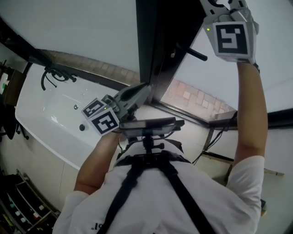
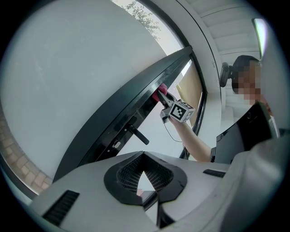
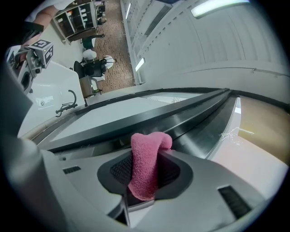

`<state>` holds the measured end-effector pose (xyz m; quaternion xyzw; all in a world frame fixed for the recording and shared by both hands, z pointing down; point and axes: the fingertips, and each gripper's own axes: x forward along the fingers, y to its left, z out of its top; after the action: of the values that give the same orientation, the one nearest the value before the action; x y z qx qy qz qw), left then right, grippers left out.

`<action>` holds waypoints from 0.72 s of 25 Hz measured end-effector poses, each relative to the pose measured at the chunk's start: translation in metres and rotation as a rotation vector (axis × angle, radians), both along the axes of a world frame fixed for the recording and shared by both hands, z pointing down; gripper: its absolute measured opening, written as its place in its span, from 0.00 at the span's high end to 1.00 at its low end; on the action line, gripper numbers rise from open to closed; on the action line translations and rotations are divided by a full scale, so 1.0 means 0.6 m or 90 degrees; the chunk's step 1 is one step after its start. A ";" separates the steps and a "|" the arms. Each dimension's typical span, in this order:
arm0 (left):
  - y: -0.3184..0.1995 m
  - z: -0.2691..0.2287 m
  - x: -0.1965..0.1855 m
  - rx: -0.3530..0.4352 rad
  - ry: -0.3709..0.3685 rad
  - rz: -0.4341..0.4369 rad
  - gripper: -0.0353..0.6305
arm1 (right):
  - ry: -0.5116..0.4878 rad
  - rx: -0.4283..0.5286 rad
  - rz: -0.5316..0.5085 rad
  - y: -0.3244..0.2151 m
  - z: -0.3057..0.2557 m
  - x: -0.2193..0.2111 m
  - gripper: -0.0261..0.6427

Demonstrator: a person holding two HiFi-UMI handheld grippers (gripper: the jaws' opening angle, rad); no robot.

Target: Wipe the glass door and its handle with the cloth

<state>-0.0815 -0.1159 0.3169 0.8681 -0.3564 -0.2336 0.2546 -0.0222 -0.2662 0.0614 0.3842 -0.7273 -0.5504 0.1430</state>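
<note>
Pink cloth (image 3: 145,174) pinched in right hand-held gripper (image 3: 146,158) against door frame (image 3: 149,117), left hand-held gripper (image 2: 144,171) closed, empty.

Right arm stretched upward; right gripper (image 1: 227,9) held high, jaws clamped on a pink terry cloth (image 3: 146,167). Left arm bent; left gripper (image 1: 141,93) low near chest, jaws together, empty.

The pink cloth (image 3: 147,163) is fuzzy terry, soft and rough-napped. The door frame (image 3: 190,115) looks like dark metal with a satin sheen, and its glass (image 2: 68,81) is milky and matt. The handle (image 2: 137,134) is matt black. The bathtub (image 1: 46,105) shines glossy white.
</note>
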 end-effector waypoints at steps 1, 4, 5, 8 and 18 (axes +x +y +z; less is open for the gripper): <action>-0.001 0.001 0.000 -0.001 0.000 0.000 0.96 | 0.001 -0.002 0.001 -0.001 0.003 -0.001 0.81; 0.000 0.005 -0.001 -0.007 0.005 0.000 0.96 | 0.004 -0.008 0.001 -0.001 0.013 -0.004 0.81; 0.001 0.006 -0.001 -0.009 0.006 0.000 0.96 | 0.004 -0.012 0.001 -0.001 0.017 -0.005 0.81; 0.001 0.004 0.001 -0.011 0.010 0.004 0.96 | 0.002 -0.024 0.001 -0.002 0.029 -0.007 0.81; 0.000 0.012 0.003 -0.015 0.013 0.013 0.96 | -0.011 -0.062 0.001 -0.004 0.074 -0.013 0.81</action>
<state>-0.0797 -0.1160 0.3239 0.8661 -0.3480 -0.2354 0.2708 -0.0301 -0.2686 0.1059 0.3823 -0.7541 -0.5108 0.1558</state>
